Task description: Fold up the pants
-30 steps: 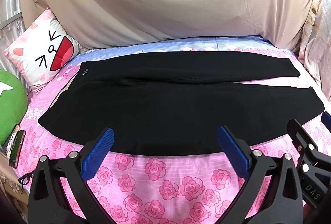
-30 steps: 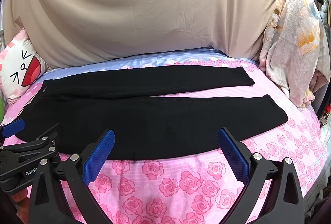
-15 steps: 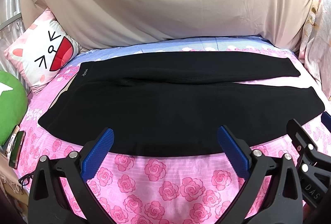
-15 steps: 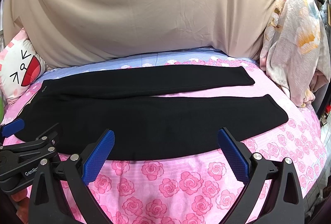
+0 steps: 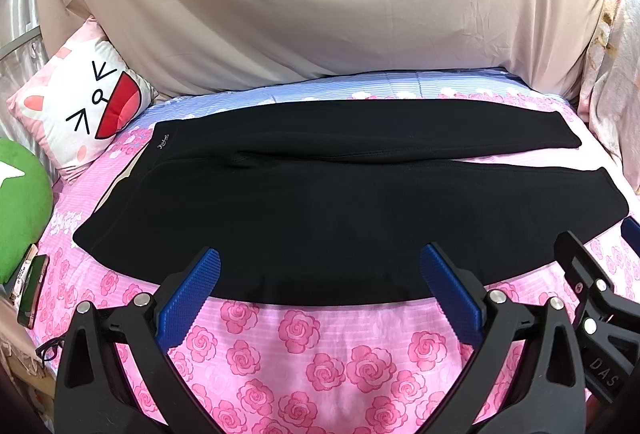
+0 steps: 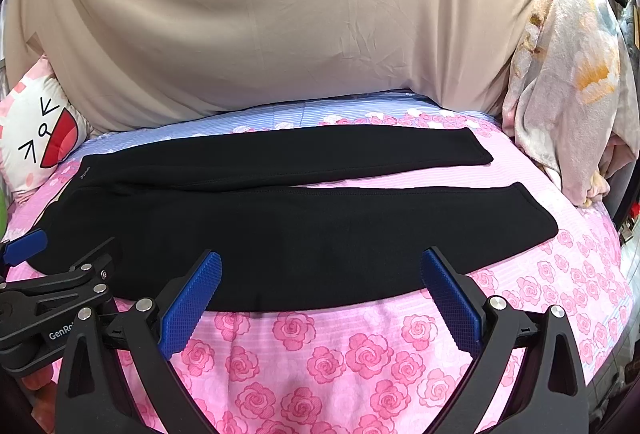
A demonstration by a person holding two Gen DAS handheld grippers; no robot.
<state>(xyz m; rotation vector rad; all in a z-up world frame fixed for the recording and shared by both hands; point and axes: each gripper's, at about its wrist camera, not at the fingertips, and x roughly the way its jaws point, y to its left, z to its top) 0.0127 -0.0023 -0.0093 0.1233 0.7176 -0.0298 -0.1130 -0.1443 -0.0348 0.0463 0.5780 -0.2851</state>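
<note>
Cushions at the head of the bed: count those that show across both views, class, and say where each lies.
2. The cat-face cushion leans at the bed's far left corner. The green cushion sits nearer, cut by the left edge. Others may be hidden.

Legible markings, as I read them from my two wrist feeds. On the black body of the right claw (image 5: pixel 600 346), seen at the right edge of my left wrist view, white capitals read "DAS"; the rest is cut off. On the black body of the left claw (image 6: pixel 52 308), at the near left of my right wrist view, white letters read "GenRo", then hidden. The pants (image 5: pixel 320 201) carry a small pale script mark at the far left waist corner, too small for me to read.
</note>
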